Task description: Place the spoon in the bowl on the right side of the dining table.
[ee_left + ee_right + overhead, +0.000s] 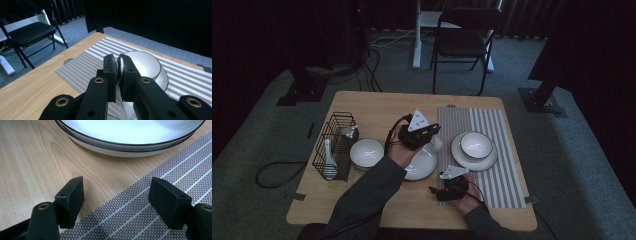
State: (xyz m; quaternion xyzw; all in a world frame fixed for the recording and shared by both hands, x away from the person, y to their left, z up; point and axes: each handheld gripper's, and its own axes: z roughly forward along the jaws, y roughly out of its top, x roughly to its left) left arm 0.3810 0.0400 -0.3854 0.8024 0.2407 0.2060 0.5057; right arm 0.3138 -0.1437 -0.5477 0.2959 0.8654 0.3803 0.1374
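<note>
White ceramic is what the left claw point(119, 62) has pinched between its nearly shut jaws: a thin, dark-rimmed piece that we take to be a spoon point(438, 143). It hangs just above the left edge of the striped mat point(502, 180). The right claw point(116, 195) stands wide open and holds nothing, its jaws straddling the mat's left edge nearer to us.

We judge the step to be carrying the spoon to the small bowl point(475, 144), which sits on a plate point(462, 155) in the middle of the mat. To do it well, we keep the pinch firm, since glazed ceramic slips. We travel level across the mat, then lower the spoon gently into the bowl before opening the jaws.

For room, the mat's far half is bare, so we can approach from there. The wide shallow plate point(422, 165) lies just left of the mat, under the left hand, so we must not dip early. The right claw should stay low and clear. The surface point(372, 105) ends just right of the mat, so we must not overshoot.
</note>
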